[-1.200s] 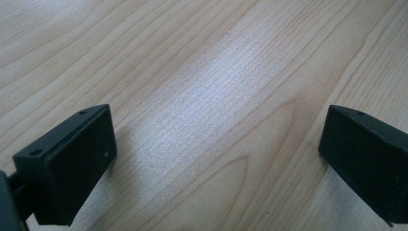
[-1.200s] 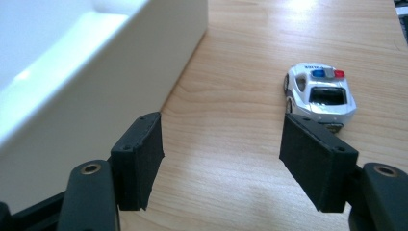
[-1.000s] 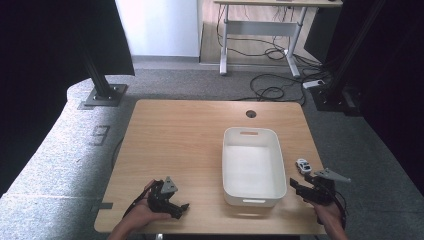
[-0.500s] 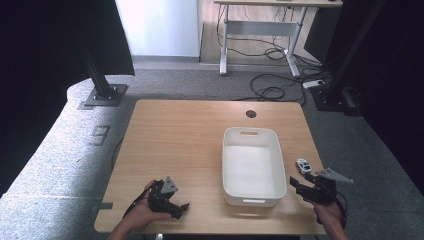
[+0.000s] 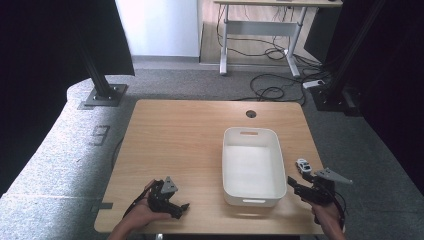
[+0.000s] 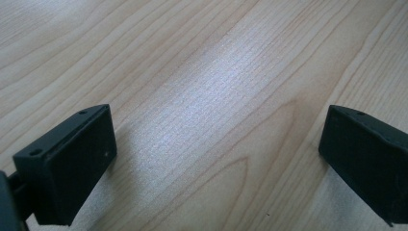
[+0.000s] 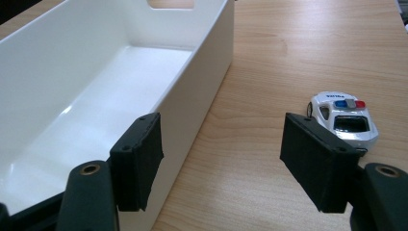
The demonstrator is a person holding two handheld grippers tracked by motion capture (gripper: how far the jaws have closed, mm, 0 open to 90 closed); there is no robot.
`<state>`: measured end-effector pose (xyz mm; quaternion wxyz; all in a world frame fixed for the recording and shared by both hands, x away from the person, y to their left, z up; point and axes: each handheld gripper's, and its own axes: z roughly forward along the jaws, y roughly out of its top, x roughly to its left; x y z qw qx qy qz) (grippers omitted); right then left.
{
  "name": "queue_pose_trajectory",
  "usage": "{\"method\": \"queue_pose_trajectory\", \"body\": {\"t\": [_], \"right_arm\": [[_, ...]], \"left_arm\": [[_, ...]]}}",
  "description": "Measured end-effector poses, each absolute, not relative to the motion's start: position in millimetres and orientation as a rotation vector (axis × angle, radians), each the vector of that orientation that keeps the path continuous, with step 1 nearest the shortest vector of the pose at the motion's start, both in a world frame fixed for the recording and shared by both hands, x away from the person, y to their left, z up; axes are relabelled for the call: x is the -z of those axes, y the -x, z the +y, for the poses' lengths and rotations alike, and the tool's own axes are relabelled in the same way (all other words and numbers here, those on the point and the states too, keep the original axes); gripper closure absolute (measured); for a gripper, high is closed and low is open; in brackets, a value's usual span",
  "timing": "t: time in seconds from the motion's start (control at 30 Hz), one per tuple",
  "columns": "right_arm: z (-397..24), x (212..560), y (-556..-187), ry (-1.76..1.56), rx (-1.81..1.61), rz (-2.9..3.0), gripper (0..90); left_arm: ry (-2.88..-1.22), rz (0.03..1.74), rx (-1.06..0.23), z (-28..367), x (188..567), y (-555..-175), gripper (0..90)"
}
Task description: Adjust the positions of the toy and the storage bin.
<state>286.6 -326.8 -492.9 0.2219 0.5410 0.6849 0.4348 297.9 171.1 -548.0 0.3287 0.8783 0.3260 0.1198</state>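
Note:
A white bin [image 5: 252, 167] stands empty on the right half of the wooden table [image 5: 190, 135]. Its right wall [image 7: 202, 91] runs close by in the right gripper view. A small white toy police car [image 5: 303, 165] sits on the table just right of the bin; the car [image 7: 345, 119] lies a little beyond the right jaw. My right gripper [image 5: 295, 187] hovers open near the front right corner, behind the car, nothing between its jaws [image 7: 221, 163]. My left gripper [image 5: 181, 209] rests low at the front left, open over bare wood [image 6: 219, 154].
A round cable hole [image 5: 251, 114] sits near the table's far edge. Beyond the table there is grey floor with cables [image 5: 270, 90], a desk frame [image 5: 260, 35] and black stand bases [image 5: 102, 95]. Dark curtains flank both sides.

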Motion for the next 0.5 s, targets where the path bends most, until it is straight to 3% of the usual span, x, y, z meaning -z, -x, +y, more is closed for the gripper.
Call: {"method": "queue_pose_trajectory", "body": {"t": [0.5], "right_arm": [[-321.1,491.1,-287.6,-1.482,-1.201,1.888,31.0]], "left_arm": [[-2.299,0.852,-0.313,171.1,548.0,-298.0,0.0]]}}
